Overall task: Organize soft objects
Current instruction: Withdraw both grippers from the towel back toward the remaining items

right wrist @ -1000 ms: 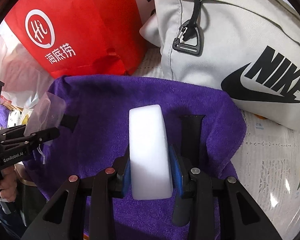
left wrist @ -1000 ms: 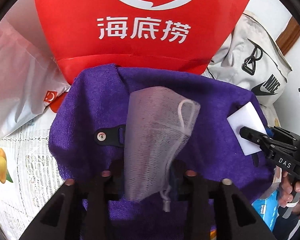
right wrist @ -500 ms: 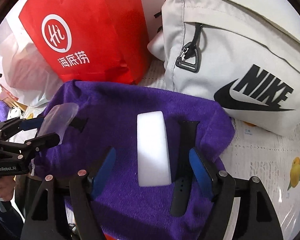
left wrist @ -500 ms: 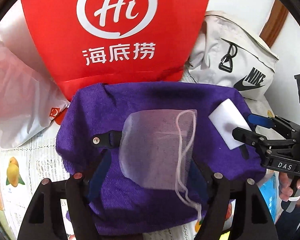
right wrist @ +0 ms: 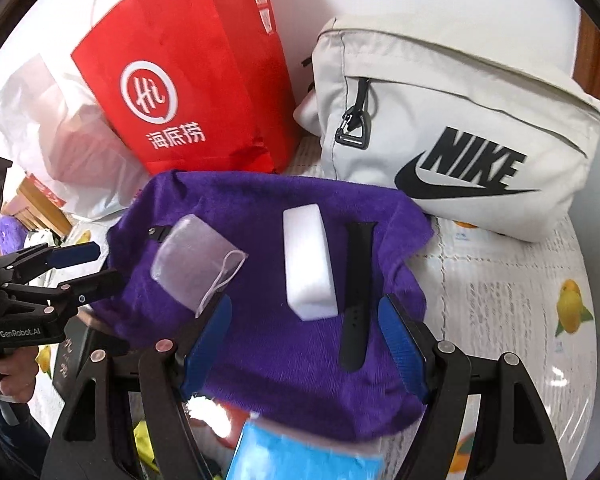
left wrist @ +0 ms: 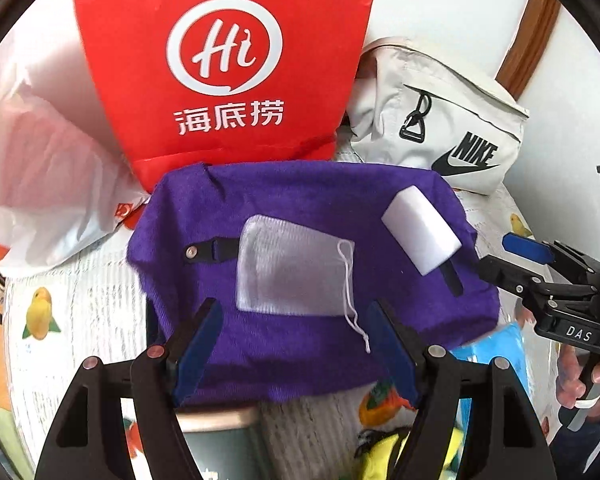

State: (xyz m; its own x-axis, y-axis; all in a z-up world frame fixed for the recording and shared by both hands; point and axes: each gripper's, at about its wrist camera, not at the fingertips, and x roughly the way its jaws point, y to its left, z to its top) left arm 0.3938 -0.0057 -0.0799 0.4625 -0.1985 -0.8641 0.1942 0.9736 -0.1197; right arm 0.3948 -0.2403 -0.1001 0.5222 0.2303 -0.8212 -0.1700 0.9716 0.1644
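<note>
Three items lie on the purple towel: a white mesh pouch, a white sponge block and a black watch strap. Pouch sits mid-towel with its drawstring trailing toward the near edge; a second strap end with a metal stud shows from under the pouch's left side. Sponge rests right of the pouch, apart from it, partly overlapping the strap in the left wrist view. Left gripper: fingers spread wide, holding nothing, hovering over the near towel edge. Right gripper: fingers also wide apart, empty, flanking the near ends of sponge and strap without touching. Behind the towel stand a red paper bag, a beige Nike bag and a white plastic bag. Table covering is fruit-print cloth.
</note>
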